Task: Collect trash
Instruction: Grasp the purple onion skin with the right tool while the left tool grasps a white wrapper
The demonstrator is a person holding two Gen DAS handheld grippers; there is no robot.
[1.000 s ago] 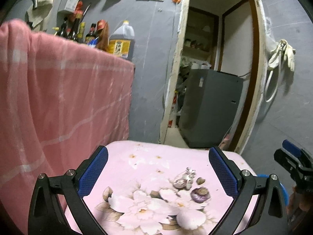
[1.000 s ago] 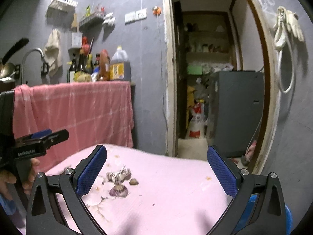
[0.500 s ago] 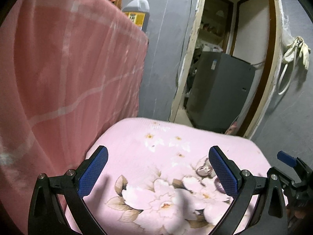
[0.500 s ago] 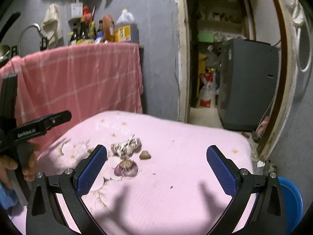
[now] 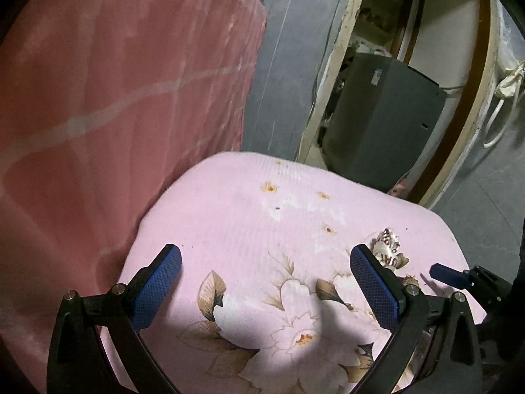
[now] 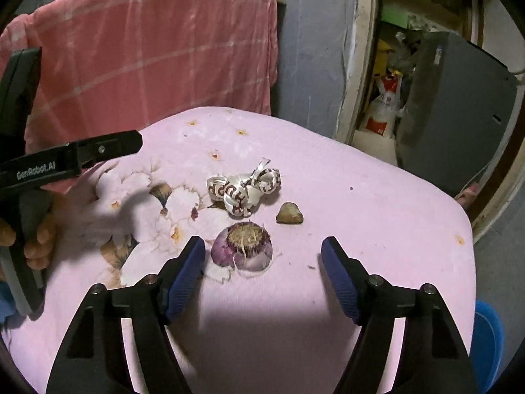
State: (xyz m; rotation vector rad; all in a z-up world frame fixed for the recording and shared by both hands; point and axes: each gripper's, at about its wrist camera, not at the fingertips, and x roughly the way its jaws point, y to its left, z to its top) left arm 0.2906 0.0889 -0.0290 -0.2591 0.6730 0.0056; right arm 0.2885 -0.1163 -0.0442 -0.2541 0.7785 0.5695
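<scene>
Trash lies in a small cluster on the pink floral cloth (image 6: 377, 216) that covers the worktop: a purple onion root end (image 6: 242, 250), a crumpled white ribbon with dark red lettering (image 6: 244, 188) just beyond it, and a small brown scrap (image 6: 289, 214) to the right of the ribbon. The three pieces sit near one another, and the onion end and the ribbon look almost touching.

The right gripper (image 6: 263, 277) points down at the cloth with its blue-padded fingers (image 6: 185, 277) apart and closing. The onion root end sits just ahead of the gap, closer to the left finger, and neither pad touches it.

The left gripper (image 5: 265, 289) hangs over the flower print with its fingers (image 5: 157, 290) spread wide and nothing between them. In its view the ribbon (image 5: 388, 249) shows just past the right finger. From the right wrist view, a person's hand (image 6: 36, 239) grips the left gripper's handle at the left edge.

A red checked cloth (image 6: 147, 52) hangs behind the worktop, a grey appliance (image 6: 452, 108) stands in the doorway, and a blue bin (image 6: 489, 338) sits low at the right edge.
</scene>
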